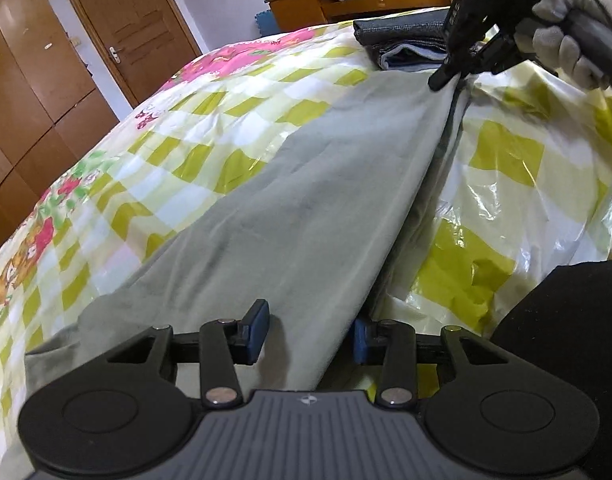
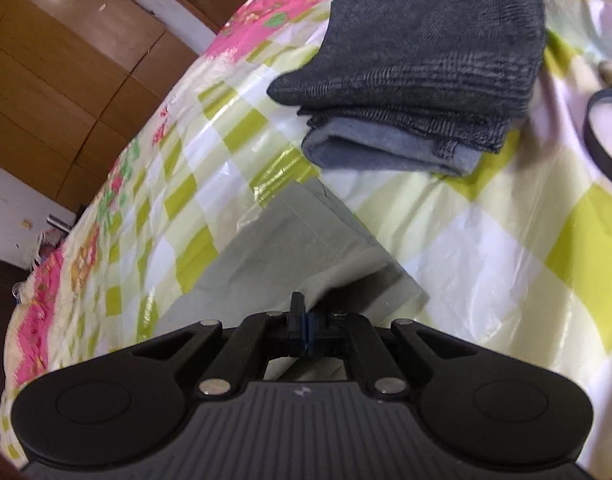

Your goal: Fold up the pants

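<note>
- Left gripper (image 1: 310,330): held low over the bed (image 1: 210,120), pointing along the pants (image 1: 290,208). Jaws stand wide. The blue pads (image 1: 260,330) straddle the near end of the cloth, and its folded edge runs between them. No grip is visible.
- Pants: pale grey-green, lying flat on the checked plastic cover. They stretch from the left gripper to the right gripper as one long doubled panel, with stacked layers showing along the right edge.
- Folded stack (image 2: 418,64): dark grey over blue cloth, lying on the bed just beyond the far end of the pants.
- Right gripper (image 2: 304,330): held by a gloved hand (image 1: 574,46), angled down. Jaws are closed narrow, pinching the hemmed end of the pants, which rises slightly at the pinch.
</note>
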